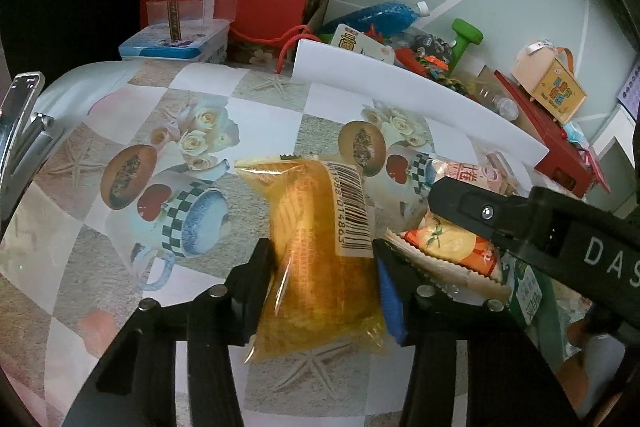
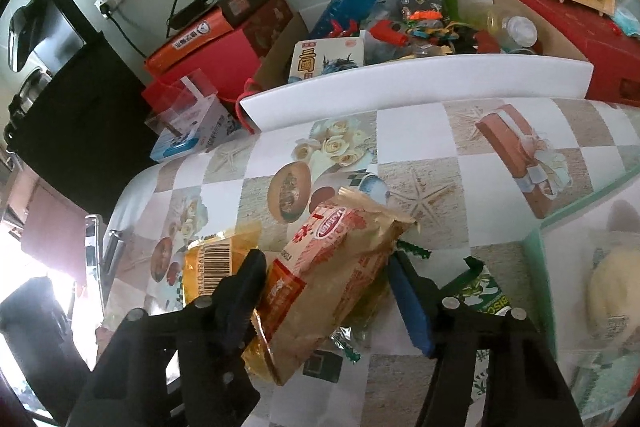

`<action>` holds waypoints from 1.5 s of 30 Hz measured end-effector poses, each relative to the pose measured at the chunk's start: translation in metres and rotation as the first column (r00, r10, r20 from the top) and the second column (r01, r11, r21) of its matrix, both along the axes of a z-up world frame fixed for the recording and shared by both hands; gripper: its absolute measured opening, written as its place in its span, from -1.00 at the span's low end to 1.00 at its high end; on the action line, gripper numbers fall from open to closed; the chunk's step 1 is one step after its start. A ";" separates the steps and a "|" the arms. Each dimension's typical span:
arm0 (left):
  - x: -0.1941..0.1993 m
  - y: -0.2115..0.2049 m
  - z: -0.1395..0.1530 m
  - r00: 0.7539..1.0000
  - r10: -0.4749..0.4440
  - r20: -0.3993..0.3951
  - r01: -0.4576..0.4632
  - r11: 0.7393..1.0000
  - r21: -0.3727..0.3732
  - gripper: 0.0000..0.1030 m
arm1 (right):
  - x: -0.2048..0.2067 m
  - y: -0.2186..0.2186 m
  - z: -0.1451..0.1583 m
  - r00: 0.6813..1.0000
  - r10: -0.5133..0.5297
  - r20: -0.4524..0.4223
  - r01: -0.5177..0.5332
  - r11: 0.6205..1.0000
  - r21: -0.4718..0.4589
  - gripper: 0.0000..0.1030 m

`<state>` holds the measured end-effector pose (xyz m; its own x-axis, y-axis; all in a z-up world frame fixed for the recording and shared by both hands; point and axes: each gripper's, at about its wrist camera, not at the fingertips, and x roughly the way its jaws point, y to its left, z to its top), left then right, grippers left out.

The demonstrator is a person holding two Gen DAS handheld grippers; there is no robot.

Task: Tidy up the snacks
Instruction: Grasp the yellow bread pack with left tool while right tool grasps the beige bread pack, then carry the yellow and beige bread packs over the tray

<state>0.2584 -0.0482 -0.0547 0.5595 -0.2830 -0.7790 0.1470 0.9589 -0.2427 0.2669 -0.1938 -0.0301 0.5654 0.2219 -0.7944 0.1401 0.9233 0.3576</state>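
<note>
Left wrist view: left hand-held gripper (image 1: 324, 281) clamped on yellow snack packet (image 1: 320, 251), barcode label up, lying on the patterned worktop (image 1: 120, 211); more snack packs (image 1: 448, 247) just beside it. Right wrist view: right hand-held gripper (image 2: 328, 291), jaws apart, around a red-and-tan snack bag (image 2: 332, 275) resting on other packets

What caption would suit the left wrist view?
Left gripper fingers closed on a yellow snack packet over the patterned tablecloth, beside the right gripper.
</note>
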 end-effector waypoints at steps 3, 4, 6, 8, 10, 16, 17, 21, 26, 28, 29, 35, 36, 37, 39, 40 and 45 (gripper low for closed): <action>0.000 0.003 0.001 1.000 0.003 -0.005 -0.003 1.000 -0.011 -0.11 | -0.002 -0.001 0.001 1.000 0.004 0.010 -0.004 1.000 0.013 0.07; -0.001 0.003 0.001 1.000 0.004 -0.006 -0.004 1.000 -0.012 -0.11 | -0.002 0.000 0.001 1.000 0.006 0.012 -0.006 1.000 0.012 0.06; -0.001 0.003 0.002 1.000 0.006 -0.007 -0.006 1.000 -0.010 -0.12 | -0.004 0.000 0.002 1.000 0.010 0.013 -0.010 1.000 0.011 0.02; -0.002 0.004 0.002 1.000 0.006 -0.008 -0.006 1.000 -0.013 -0.12 | -0.006 -0.001 0.002 1.000 0.009 0.017 -0.009 1.000 0.018 -0.05; -0.002 0.004 0.004 1.000 0.006 -0.008 -0.006 1.000 -0.020 -0.12 | -0.008 -0.004 0.003 1.000 0.005 0.018 -0.005 1.000 0.022 -0.07; -0.008 0.008 0.010 1.000 0.013 -0.010 -0.013 1.000 -0.025 -0.13 | -0.025 -0.014 0.014 0.999 -0.024 0.042 0.023 0.999 0.036 -0.18; -0.008 0.008 0.010 1.000 0.013 -0.010 -0.014 1.000 -0.026 -0.13 | -0.029 -0.016 0.016 0.998 -0.028 0.047 0.026 0.999 0.037 -0.18; -0.011 0.007 0.013 1.000 0.010 -0.022 -0.010 0.999 -0.031 -0.14 | -0.043 -0.021 0.025 0.997 -0.044 0.065 0.042 0.999 0.031 -0.18; -0.019 0.007 0.022 1.000 0.010 -0.019 -0.010 1.000 -0.027 -0.14 | -0.069 -0.026 0.038 0.994 -0.059 0.090 0.058 0.998 0.022 -0.19; -0.023 0.007 0.026 1.000 0.009 -0.016 -0.009 1.000 -0.022 -0.14 | -0.079 -0.027 0.043 0.993 -0.068 0.097 0.068 0.998 0.004 -0.19; -0.025 0.007 0.029 1.000 0.008 -0.015 -0.008 1.000 -0.019 -0.14 | -0.084 -0.028 0.045 0.993 -0.072 0.098 0.072 0.997 -0.004 -0.19; -0.041 0.006 0.044 1.000 -0.002 0.001 0.002 1.000 -0.008 -0.14 | -0.106 -0.036 0.053 0.990 -0.107 0.097 0.110 0.994 -0.028 -0.19; -0.044 0.006 0.047 1.000 -0.002 0.003 0.002 1.000 -0.009 -0.14 | -0.110 -0.038 0.054 0.989 -0.111 0.097 0.114 0.993 -0.028 -0.19; -0.046 0.006 0.049 1.000 -0.002 0.004 0.003 1.000 -0.011 -0.14 | -0.113 -0.040 0.055 0.988 -0.117 0.098 0.120 0.992 -0.029 -0.19; -0.052 0.006 0.053 1.000 -0.003 0.007 0.003 1.000 -0.017 -0.14 | -0.120 -0.043 0.057 0.987 -0.127 0.099 0.132 0.991 -0.037 -0.19; -0.055 0.005 0.054 1.000 -0.005 0.009 0.005 1.000 -0.018 -0.14 | -0.123 -0.044 0.058 0.986 -0.132 0.099 0.136 0.990 -0.043 -0.19; -0.068 -0.001 0.061 1.000 -0.026 0.017 0.027 0.999 -0.024 -0.14 | -0.138 -0.052 0.061 0.983 -0.154 0.098 0.161 0.985 -0.067 -0.19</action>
